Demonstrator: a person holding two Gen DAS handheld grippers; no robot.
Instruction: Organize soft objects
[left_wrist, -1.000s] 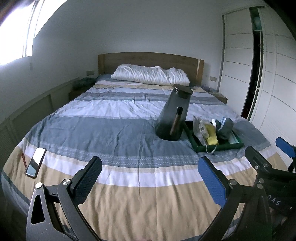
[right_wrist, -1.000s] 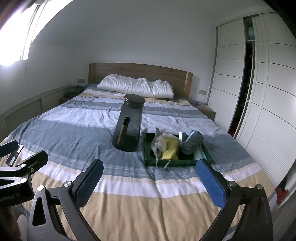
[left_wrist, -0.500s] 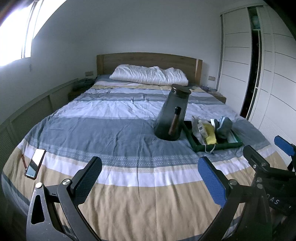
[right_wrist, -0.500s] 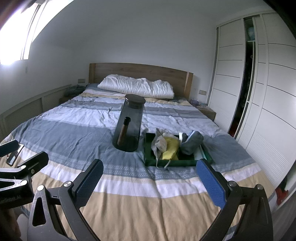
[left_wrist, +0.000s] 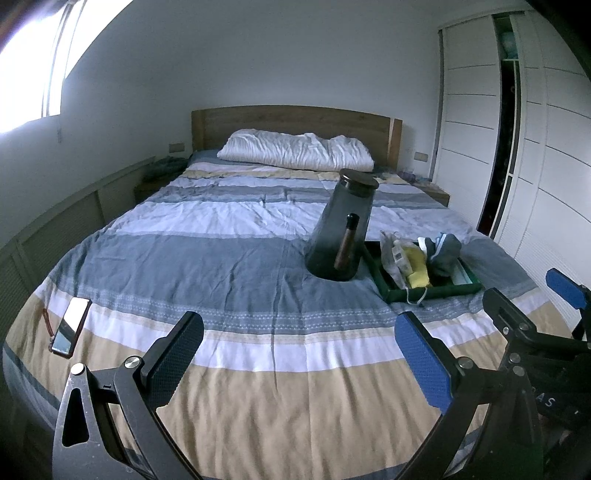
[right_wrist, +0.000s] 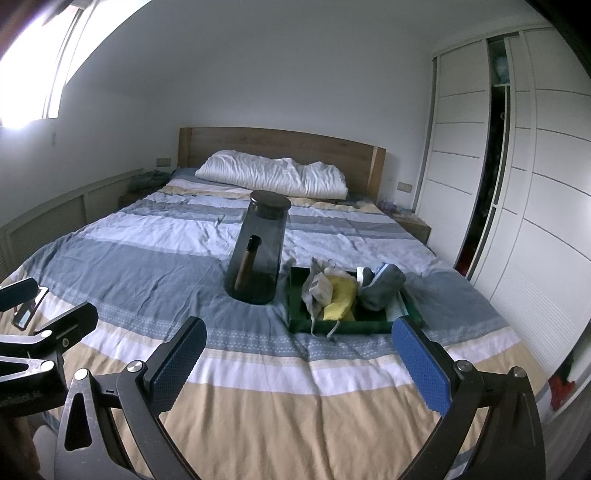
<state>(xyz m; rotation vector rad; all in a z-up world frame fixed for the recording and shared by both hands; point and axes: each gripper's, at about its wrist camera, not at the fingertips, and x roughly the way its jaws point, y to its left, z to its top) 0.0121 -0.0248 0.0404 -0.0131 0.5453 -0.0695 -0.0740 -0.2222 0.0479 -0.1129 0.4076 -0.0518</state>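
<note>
A bedspread (right_wrist: 207, 258) banded in grey-blue, white and tan — thin dotted white trim edging the blue stripes — covers the bed below a brown wooden headboard (right_wrist: 280, 147) and a white pillow (right_wrist: 273, 177). On it stands a smoky grey translucent jar (right_wrist: 258, 251) with a dark lid; just right of the jar, a dark green tray (right_wrist: 332, 326) holds a yellow cloth (right_wrist: 341, 295), a grey-and-blue bundle (right_wrist: 382, 288) and a pale beige pouch (right_wrist: 317, 288). Far left of the jar lies a red-edged phone (left_wrist: 70, 326). Wardrobe doors (right_wrist: 546, 184) — white.
</note>
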